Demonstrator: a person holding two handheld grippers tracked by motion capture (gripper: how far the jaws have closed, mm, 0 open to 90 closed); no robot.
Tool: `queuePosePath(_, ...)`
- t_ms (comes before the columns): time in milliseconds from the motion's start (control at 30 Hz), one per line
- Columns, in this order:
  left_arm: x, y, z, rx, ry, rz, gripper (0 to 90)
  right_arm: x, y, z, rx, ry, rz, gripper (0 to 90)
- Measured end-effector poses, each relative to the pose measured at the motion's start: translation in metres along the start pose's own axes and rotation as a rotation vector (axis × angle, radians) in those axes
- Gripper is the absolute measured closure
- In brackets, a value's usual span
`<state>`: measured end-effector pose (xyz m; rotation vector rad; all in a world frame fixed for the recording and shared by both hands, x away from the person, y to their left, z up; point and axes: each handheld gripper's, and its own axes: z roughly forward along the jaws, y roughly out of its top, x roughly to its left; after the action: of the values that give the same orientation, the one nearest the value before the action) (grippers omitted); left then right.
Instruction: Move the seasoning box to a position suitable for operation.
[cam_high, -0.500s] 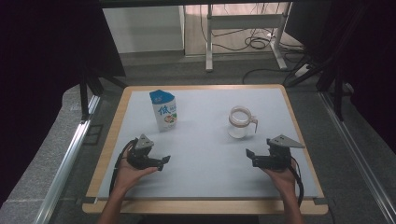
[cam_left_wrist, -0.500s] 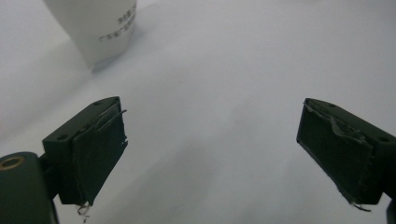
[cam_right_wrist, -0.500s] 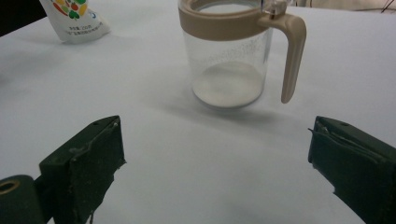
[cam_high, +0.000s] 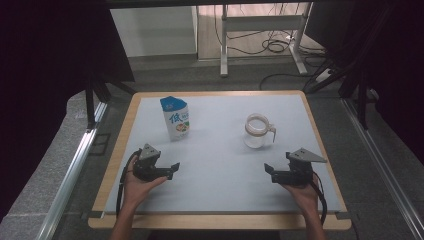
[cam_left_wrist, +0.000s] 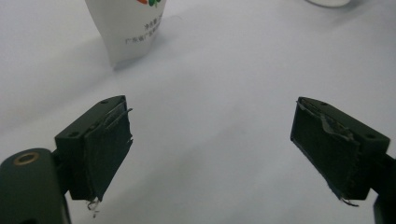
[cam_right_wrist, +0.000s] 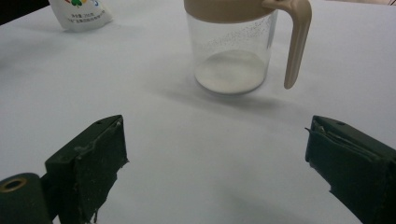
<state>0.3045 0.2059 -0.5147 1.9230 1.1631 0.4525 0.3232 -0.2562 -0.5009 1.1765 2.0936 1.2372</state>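
Note:
A white and blue milk pouch (cam_high: 176, 118) stands upright at the back left of the white table top (cam_high: 220, 170). Its lower part (cam_left_wrist: 130, 28) rises just ahead of my left gripper (cam_left_wrist: 212, 149), which is open and holds nothing. In the high view that left gripper (cam_high: 171, 170) lies near the front left, held by a hand. A clear measuring cup (cam_high: 258, 131) with a beige rim and handle stands at the back right. The cup (cam_right_wrist: 236, 49) sits ahead of my open, empty right gripper (cam_right_wrist: 217, 172), seen from above (cam_high: 270, 172) at the front right.
The table top has a wooden frame (cam_high: 117, 150). Metal rails (cam_high: 75, 170) run along both sides of the table. Beyond the far edge are a metal stand (cam_high: 260, 35) and cables (cam_high: 277, 45) on the floor. In the right gripper view the pouch (cam_right_wrist: 79, 11) is at the far left.

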Motion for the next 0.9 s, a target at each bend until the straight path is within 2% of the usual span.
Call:
queuePosePath(67, 0.0, -0.003, 0.001, 0.004, 0.016, 0.003, 12.5, 0.0, -0.001, 0.001, 0.0, 0.001, -0.001, 6.0)
queuePosePath(133, 0.002, -0.004, 0.002, 0.005, 0.004, 0.0, 12.8, 0.001, -0.001, 0.0, -0.002, 0.008, 0.001, 5.9)
queuePosePath(300, 0.001, -0.003, 0.004, 0.006, -0.017, 0.022, 12.9, 0.003, 0.005, -0.001, -0.008, -0.016, -0.012, 5.9)
queuePosePath(500, 0.003, -0.003, 0.006, 0.02, -0.021, 0.039, 13.3, 0.006, 0.019, 0.002, -0.029, -0.033, -0.035, 5.6)
queuePosePath(567, 0.003, -0.002, 0.006, 0.028, -0.023, 0.037, 13.4, 0.005, 0.024, 0.005, -0.036, -0.027, -0.024, 4.8)
queuePosePath(767, 0.003, -0.002, 0.001, 0.03, -0.009, 0.032, 13.4, 0.002, 0.048, 0.021, -0.03, -0.031, -0.063, 2.9)
queuePosePath(900, 0.004, -0.003, -0.003, 0.026, -0.01, 0.018, 13.3, -0.007, 0.065, 0.034, -0.037, 0.008, -0.033, 2.2)
